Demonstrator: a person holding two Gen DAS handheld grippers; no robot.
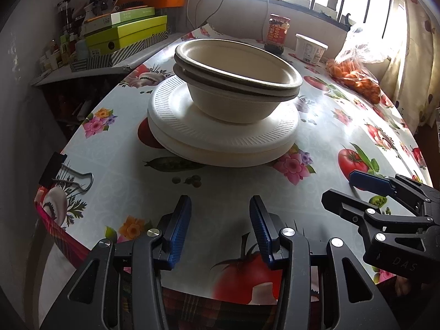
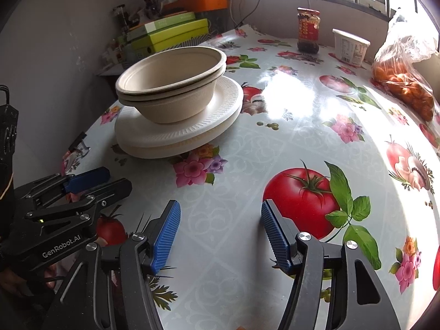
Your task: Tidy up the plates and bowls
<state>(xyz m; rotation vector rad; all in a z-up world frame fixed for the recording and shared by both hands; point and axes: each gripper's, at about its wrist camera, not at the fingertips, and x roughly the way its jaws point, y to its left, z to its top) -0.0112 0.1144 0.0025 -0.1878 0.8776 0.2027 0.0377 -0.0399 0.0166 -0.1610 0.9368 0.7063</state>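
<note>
Two nested beige paper bowls rest on two stacked white foam plates near the floral surface's left edge, consolidated apparently to save space. Left hand-held gripper and right hand-held gripper hover released, empty, at the near edge.

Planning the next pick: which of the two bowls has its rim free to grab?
The top bowl: its rim is exposed, nested inside the lower bowl, which sits on the white plates.

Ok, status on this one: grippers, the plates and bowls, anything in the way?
Left gripper and right gripper both open, empty, short of the stack. Two bowls nested on two stacked plates. Path clear; binder clip off to the left.
</note>
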